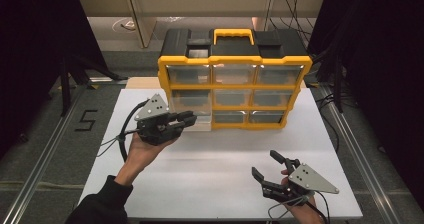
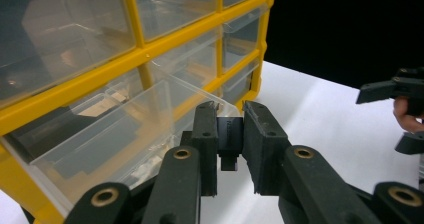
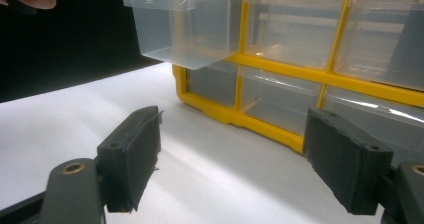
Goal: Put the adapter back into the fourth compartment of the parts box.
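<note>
Left tool (image 1: 187, 118) pinches pulled-out clear drawer (image 3: 185, 29); right tool (image 1: 269, 165) agape

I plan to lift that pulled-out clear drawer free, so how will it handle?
The drawer looks thin, clear and empty, so probably light and slightly flexible. Its glossy walls may be slippery for the left gripper. It sticks well out of the yellow cabinet, so it could tip once free.

One yellow organizer (image 1: 235, 86) with nine clear drawers; two grippers.

Yellow-framed organizer (image 1: 234, 86) upright on white table; clear drawer (image 3: 185, 29), middle row, left column, pulled partway out, rest shut.
</note>
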`<state>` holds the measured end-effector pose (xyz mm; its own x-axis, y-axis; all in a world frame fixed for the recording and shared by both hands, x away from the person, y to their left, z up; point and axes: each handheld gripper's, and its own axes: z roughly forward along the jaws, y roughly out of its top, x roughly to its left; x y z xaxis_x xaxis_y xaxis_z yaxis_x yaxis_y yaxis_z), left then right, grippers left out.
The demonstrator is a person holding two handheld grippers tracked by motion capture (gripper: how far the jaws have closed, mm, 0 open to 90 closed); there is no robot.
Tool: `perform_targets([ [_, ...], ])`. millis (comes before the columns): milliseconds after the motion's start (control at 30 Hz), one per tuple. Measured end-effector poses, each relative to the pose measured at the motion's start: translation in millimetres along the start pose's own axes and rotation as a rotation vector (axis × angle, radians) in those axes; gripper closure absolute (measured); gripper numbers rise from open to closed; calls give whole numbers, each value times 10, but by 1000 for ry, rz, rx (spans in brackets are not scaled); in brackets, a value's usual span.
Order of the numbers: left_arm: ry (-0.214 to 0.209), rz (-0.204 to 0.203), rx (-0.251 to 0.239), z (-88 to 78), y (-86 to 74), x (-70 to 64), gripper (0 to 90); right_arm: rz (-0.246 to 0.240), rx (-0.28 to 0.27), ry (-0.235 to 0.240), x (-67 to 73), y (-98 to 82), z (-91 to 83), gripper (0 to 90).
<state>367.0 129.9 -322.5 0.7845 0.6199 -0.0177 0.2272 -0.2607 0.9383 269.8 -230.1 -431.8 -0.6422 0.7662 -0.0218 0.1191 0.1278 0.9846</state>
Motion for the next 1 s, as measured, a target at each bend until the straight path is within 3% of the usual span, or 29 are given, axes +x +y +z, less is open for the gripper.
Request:
perform_targets([
  [567,66,-23,-13,39,47,118,760,-1,3,0,0,1,-2,242],
  [867,100,-65,-13,67,46,220,760,-1,0,1,0,0,-1,241],
  [1000,118,-60,-16,64,46,244,760,-1,3,-1,-1,2,-3,242],
])
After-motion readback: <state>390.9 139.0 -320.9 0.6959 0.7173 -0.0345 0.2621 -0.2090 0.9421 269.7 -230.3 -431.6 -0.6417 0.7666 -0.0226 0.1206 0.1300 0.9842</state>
